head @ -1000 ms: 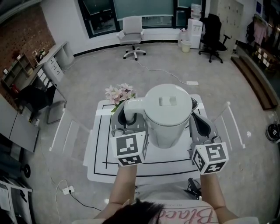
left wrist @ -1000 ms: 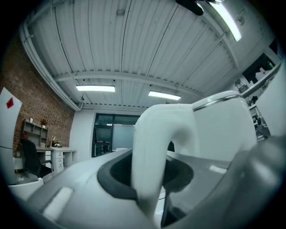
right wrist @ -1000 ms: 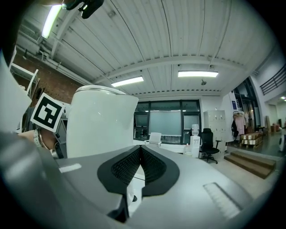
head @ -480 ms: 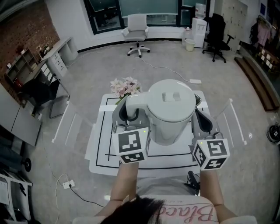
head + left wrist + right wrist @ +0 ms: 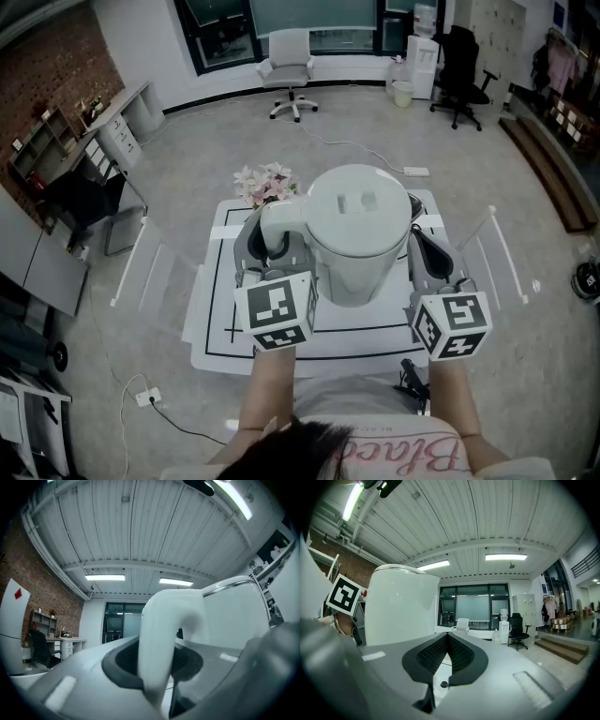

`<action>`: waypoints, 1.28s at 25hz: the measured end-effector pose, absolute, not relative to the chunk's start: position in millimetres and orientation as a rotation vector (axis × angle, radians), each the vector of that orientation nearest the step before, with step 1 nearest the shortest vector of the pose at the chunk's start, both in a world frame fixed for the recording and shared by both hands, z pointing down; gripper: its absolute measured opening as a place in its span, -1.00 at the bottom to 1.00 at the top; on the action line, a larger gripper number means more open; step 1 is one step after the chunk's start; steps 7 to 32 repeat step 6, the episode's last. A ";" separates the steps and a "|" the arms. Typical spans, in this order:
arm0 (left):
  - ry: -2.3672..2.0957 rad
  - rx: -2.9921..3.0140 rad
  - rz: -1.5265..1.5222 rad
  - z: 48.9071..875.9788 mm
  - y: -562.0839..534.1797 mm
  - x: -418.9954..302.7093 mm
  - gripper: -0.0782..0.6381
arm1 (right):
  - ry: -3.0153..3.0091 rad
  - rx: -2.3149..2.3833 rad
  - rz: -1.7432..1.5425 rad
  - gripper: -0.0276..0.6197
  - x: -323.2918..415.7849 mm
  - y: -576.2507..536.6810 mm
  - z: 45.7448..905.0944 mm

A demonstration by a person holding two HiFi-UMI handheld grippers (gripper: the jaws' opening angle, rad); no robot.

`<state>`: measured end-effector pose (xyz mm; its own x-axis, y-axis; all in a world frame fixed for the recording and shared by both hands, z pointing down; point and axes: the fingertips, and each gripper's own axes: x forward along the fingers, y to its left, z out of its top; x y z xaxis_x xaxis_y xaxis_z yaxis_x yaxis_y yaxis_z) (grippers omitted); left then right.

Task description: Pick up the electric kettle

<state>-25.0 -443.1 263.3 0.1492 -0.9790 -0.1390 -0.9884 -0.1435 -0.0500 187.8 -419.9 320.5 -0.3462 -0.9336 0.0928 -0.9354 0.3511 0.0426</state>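
Left gripper (image 5: 159, 667) is clenched on the handle (image 5: 165, 620) of the electric kettle (image 5: 234, 616), and the white loop rises straight up between its 2 dark pads. Right gripper (image 5: 446, 644) has its jaws pressed together on nothing and rides just beside the kettle's wall on its right.

Out in the head view, the kettle hangs over the middle of the table (image 5: 217, 314). It looks lifted clear of the surface, though its own base hides any gap. Pink flowers (image 5: 265, 184) lie at the far left corner.

My read: the shell is stiff plastic, smooth and slippery on the wall, and heavy if filled. That makes the handle the 1 sound hold, but it's off-centre, so the body may swing.

It's plain white, round and tapering, with a flat lid and a small recessed catch.
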 end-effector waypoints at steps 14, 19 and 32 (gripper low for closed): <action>1.975 -2.273 0.138 261.7 -442.5 -26.2 -0.51 | -2.507 1.718 0.033 -0.84 184.9 -417.5 322.8; 1.975 -2.273 0.138 261.7 -442.5 -26.2 -0.51 | -2.507 1.718 0.033 -0.84 184.9 -417.5 322.8; 1.975 -2.273 0.138 261.7 -442.5 -26.2 -0.51 | -2.507 1.718 0.033 -0.84 184.9 -417.5 322.8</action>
